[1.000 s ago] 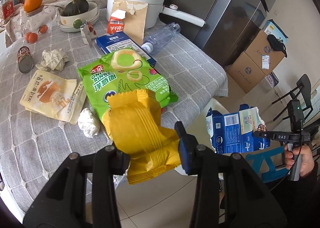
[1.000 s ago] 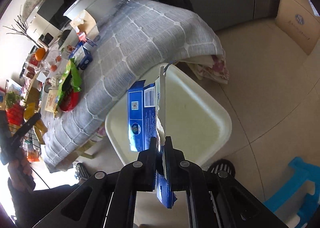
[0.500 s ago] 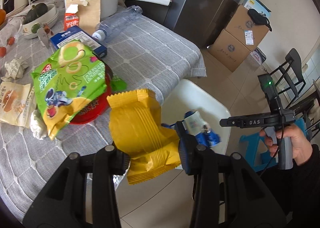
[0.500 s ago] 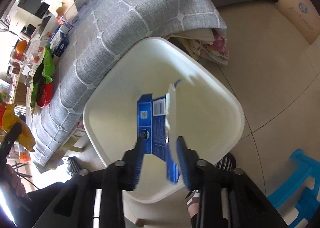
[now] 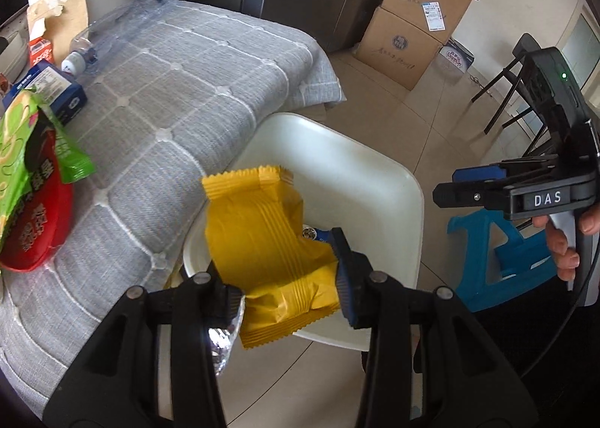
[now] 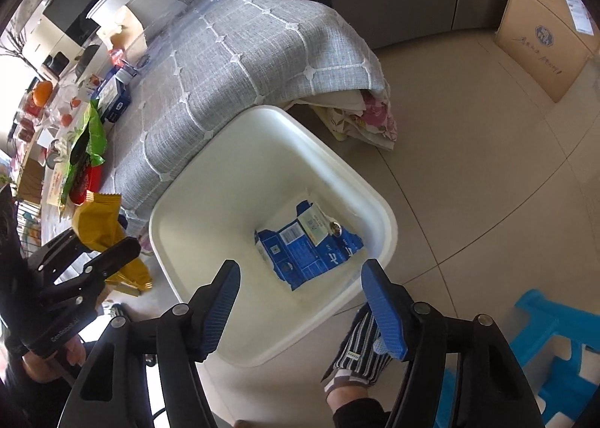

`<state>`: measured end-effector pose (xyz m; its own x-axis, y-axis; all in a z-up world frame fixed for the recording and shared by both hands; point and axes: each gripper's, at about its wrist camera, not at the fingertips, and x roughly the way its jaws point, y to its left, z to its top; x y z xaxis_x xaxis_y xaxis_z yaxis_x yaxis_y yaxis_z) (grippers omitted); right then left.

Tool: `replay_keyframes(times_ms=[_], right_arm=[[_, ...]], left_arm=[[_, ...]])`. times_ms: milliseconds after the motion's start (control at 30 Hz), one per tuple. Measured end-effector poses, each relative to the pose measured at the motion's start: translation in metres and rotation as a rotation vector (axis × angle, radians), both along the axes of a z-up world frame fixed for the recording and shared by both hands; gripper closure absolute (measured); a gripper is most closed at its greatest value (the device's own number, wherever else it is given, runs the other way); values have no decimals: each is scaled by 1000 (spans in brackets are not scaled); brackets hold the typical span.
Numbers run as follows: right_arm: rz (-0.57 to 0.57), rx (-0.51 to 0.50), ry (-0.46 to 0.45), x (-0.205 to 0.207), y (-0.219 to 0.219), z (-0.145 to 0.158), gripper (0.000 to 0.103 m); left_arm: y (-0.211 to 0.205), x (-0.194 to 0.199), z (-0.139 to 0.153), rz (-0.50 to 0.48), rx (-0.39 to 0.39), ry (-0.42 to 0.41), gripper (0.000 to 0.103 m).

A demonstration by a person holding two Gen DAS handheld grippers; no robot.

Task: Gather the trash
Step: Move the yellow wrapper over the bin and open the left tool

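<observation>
Two grippers: both are working over the white bin standing on the floor against the table.
Left gripper: it is pinching the yellow wrapper by its lower end, and its jaws are easing apart slightly, pads pressing on the packet.
Right gripper: its jaws are spreading wide with nothing between them, hanging above the bin.
Bin contents: the torn blue carton is lying flat on the bottom; nothing else is showing inside.
Wrapper position: it is hanging over the bin's near rim, partly above the floor gap beside the table.
Risk: if the release is coming now, the light wrapper is likely drifting or catching the rim and dropping outside.
Second risk: the two grippers are crowding the same opening and may be bumping.
Table: the green snack bag, a clear bottle and a blue box are waiting there uncollected.
</observation>
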<state>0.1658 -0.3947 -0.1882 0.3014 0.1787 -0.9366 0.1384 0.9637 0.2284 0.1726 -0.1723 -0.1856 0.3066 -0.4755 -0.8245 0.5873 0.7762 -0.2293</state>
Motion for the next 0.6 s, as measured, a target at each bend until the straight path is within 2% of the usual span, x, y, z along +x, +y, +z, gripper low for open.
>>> replay_keyframes(times_ms=[67,133,167,200,400,600], right_arm=[[-12,-9,-1,-3,-4,0,34],[-25,-11,-1,-5,-9,0,32],[-30,-12,-3,-6,-11,1,31],[-35,-13,-6,-6,-13,2,29],[-36,-23,-26,-6,-14,9,26],[-12,-27,-43,-1,-1,18,25]], left_arm=[[-5,-1,-2,-6,5,-9,53],[-10,-1,-2,5,44,-34,37],[-12,-2,-1,21,73,-55,22],[-11,-4,2,34,85,-81,16],[3,-3,11,67,108,-105,11],[24,-3,19,122,116,-109,10]])
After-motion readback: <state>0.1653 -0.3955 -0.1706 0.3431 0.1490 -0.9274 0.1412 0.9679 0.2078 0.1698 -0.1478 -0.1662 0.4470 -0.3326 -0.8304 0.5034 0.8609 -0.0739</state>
